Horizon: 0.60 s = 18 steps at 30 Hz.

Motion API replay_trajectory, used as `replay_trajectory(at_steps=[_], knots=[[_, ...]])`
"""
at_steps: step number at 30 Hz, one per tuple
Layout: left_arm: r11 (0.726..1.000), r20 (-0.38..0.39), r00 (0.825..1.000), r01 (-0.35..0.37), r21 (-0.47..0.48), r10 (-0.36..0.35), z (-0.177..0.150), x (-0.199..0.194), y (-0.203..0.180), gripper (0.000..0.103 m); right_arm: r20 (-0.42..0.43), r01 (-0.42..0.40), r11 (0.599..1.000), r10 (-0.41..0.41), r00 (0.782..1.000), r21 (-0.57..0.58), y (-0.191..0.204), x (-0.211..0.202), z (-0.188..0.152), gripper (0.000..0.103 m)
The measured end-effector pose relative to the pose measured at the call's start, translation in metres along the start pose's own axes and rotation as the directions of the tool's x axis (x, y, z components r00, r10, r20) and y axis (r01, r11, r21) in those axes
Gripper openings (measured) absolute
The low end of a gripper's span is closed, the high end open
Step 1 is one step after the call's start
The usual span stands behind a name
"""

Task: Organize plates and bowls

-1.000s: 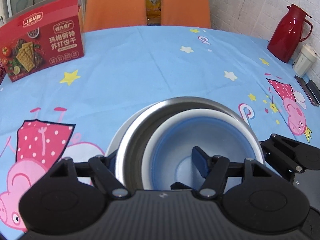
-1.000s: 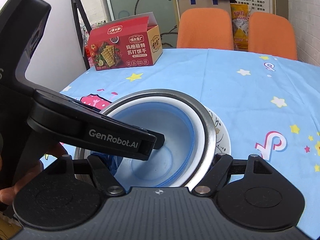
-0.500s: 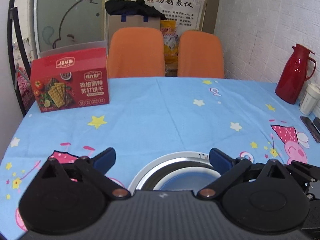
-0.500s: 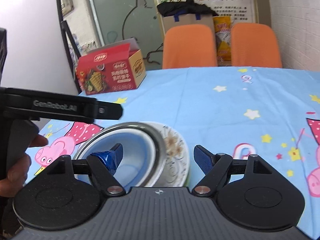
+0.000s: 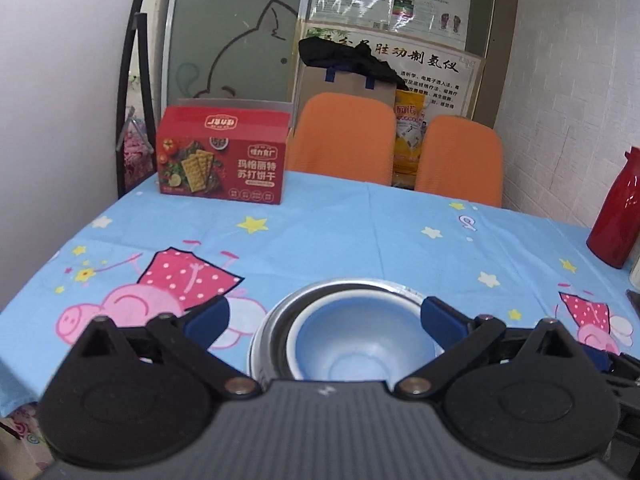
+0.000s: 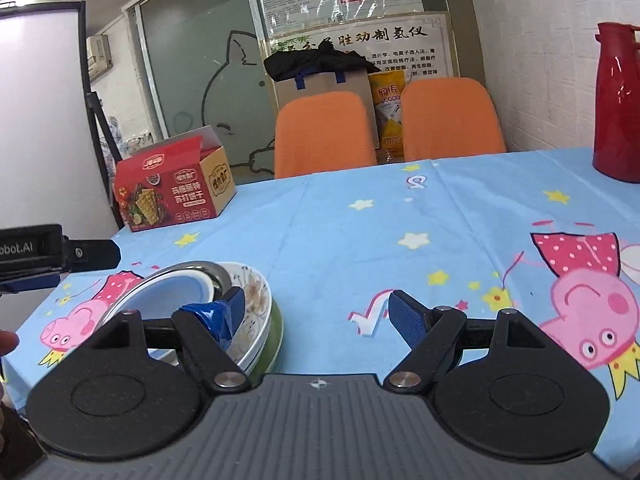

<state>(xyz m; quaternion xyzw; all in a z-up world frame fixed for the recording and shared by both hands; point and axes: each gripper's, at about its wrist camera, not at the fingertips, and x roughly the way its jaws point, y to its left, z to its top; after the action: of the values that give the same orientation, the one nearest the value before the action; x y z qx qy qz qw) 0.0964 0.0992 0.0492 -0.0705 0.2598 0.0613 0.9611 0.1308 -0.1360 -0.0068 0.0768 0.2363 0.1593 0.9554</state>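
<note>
I had both grippers pulled back from stack | left gripper (image 5: 324,316) and right gripper (image 6: 316,308) jaws wide, empty | blue bowl (image 5: 360,344) nested in steel bowl (image 5: 276,320) on plates (image 6: 260,320) near table (image 6: 440,220) edge | stacking looked finished

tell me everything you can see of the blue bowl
The blue bowl is pale blue inside with a white rim, smooth, and looks like plastic. It sits upright and empty, nested inside a steel bowl, which rests on a floral plate. Neither open gripper touches it.
</note>
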Motion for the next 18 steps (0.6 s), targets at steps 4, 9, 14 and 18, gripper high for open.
replay_trajectory(at_steps=[4,9,14,18], knots=[[0.999,0.005,1.000,0.019,0.026,-0.019,-0.025,-0.024,-0.008,0.101,0.039,-0.004,0.998,0.002,0.999,0.058,-0.007,-0.028,-0.019,0.066],[0.996,-0.024,0.999,0.037,0.086,-0.035,-0.063,-0.037,-0.023,0.101,0.034,-0.007,0.997,0.004,0.999,0.073,-0.007,-0.051,-0.048,0.066],[0.992,-0.062,0.997,0.047,0.118,-0.040,-0.097,-0.043,-0.032,0.101,0.043,0.021,0.996,-0.025,0.999,0.083,-0.010,-0.071,-0.071,0.067],[0.989,-0.076,0.996,0.050,0.137,-0.040,-0.115,-0.052,-0.034,0.101,0.055,0.039,0.993,-0.045,0.997,0.107,-0.017,-0.087,-0.087,0.067]])
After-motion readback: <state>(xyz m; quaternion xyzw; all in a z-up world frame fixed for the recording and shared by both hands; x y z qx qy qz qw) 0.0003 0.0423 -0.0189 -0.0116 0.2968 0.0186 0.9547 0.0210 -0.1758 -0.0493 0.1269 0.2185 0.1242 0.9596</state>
